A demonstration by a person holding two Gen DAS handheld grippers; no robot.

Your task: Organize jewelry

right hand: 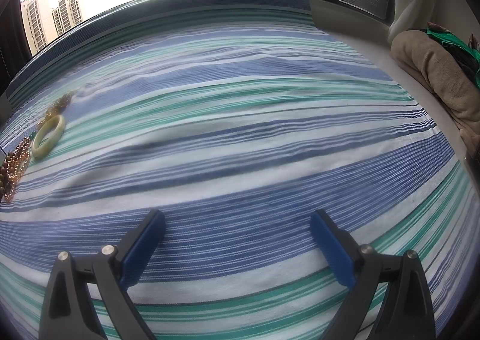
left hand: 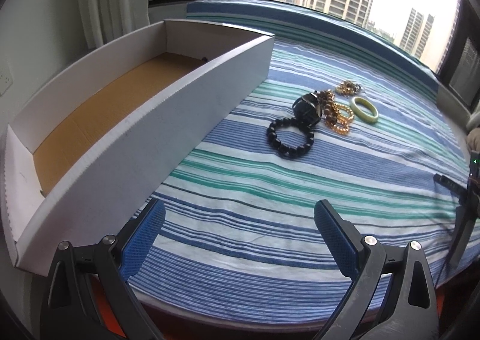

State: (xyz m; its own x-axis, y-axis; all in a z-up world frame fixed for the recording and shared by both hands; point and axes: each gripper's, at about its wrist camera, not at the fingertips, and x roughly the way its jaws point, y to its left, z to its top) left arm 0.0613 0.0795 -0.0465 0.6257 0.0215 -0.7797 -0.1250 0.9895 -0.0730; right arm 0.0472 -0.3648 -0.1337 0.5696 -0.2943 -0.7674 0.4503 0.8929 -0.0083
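I hold both hand-held grippers, left point(left hand: 239, 238) and right point(right hand: 237, 247), spread wide and empty over the bed point(left hand: 270, 190). Jewelry point(left hand: 321, 118) lies beside a box point(left hand: 168, 118).

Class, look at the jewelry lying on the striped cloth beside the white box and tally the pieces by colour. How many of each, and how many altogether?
Black: 2, the black bead bracelet and the black watch
Brown: 1, the brown bead strand
Gold: 2, the gold chain and the gold cluster, whose make-up is hard to tell
Pale green: 1, the green bangle
Total: 6
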